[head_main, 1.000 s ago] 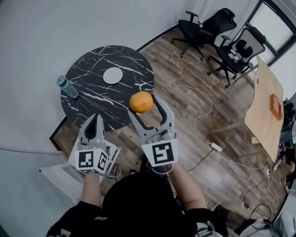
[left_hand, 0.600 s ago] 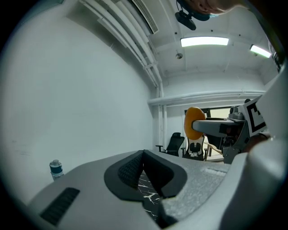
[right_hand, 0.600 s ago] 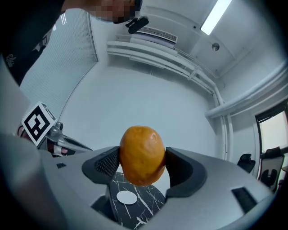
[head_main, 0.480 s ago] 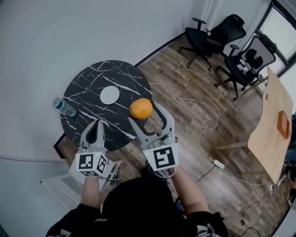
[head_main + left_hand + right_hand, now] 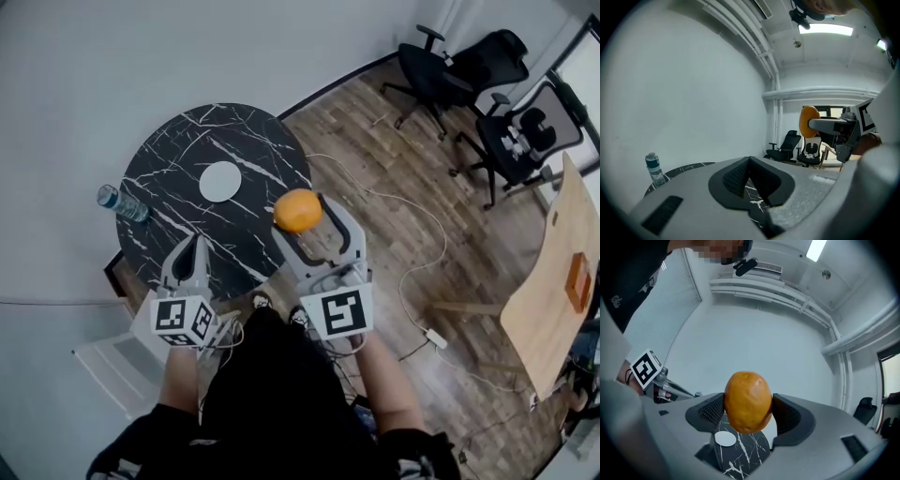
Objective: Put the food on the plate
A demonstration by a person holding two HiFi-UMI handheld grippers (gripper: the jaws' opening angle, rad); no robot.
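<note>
My right gripper (image 5: 303, 217) is shut on an orange (image 5: 297, 210), held in the air just off the near right edge of the round black marble table (image 5: 187, 225). The orange (image 5: 747, 401) fills the gap between the jaws in the right gripper view, with the small white plate (image 5: 725, 438) showing below it. That white plate (image 5: 220, 181) lies near the table's middle. My left gripper (image 5: 192, 255) hangs over the table's near edge, shut with nothing between its jaws (image 5: 749, 161). The orange (image 5: 809, 121) also shows at the right of the left gripper view.
A water bottle (image 5: 121, 203) stands at the table's left edge, near the white wall. Black office chairs (image 5: 497, 98) stand at the far right, and a wooden table (image 5: 558, 272) at the right. A cable with a power strip (image 5: 433, 337) runs over the wooden floor.
The view has shifted, so the table sits a little lower and more to the left. The right gripper with the orange has stayed near the table's right edge. The left gripper stays shut.
</note>
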